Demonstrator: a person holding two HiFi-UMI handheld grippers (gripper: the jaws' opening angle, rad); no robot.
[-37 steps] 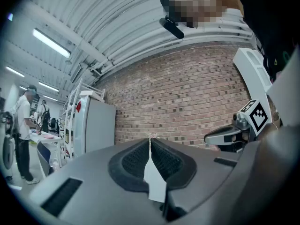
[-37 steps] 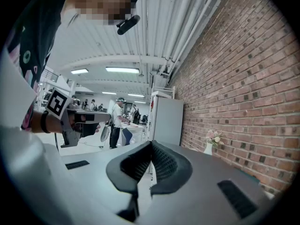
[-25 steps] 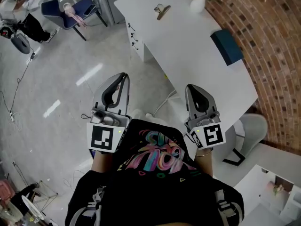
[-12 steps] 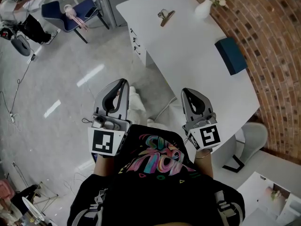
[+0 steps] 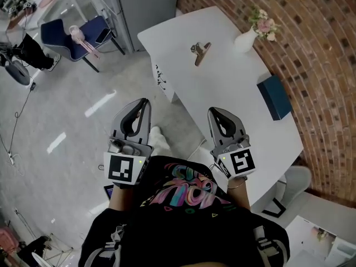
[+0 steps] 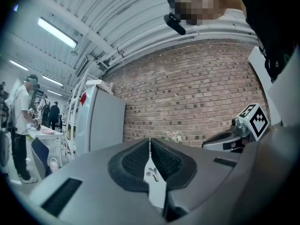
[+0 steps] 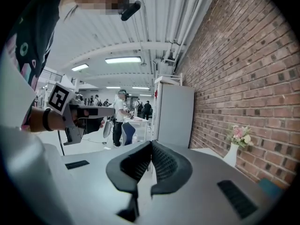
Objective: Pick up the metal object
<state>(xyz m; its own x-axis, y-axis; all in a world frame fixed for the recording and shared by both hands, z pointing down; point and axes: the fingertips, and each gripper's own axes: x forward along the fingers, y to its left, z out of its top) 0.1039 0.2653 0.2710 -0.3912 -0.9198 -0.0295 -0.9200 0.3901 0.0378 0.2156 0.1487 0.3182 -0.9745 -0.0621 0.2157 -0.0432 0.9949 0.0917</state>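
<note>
Held low and side by side: left gripper [image 5: 146, 102] with jaws pressed together on nothing, right gripper [image 5: 213, 112] likewise closed and empty. Well ahead of the right gripper's tips, and forward and to the right of the left one, metal object [image 5: 200, 52] lying on the white table [image 5: 222, 85], touched by neither.

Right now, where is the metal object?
In the head view the metal clip lies near the far end of the white table, upper centre of the picture, just left of the flower vase.
</note>
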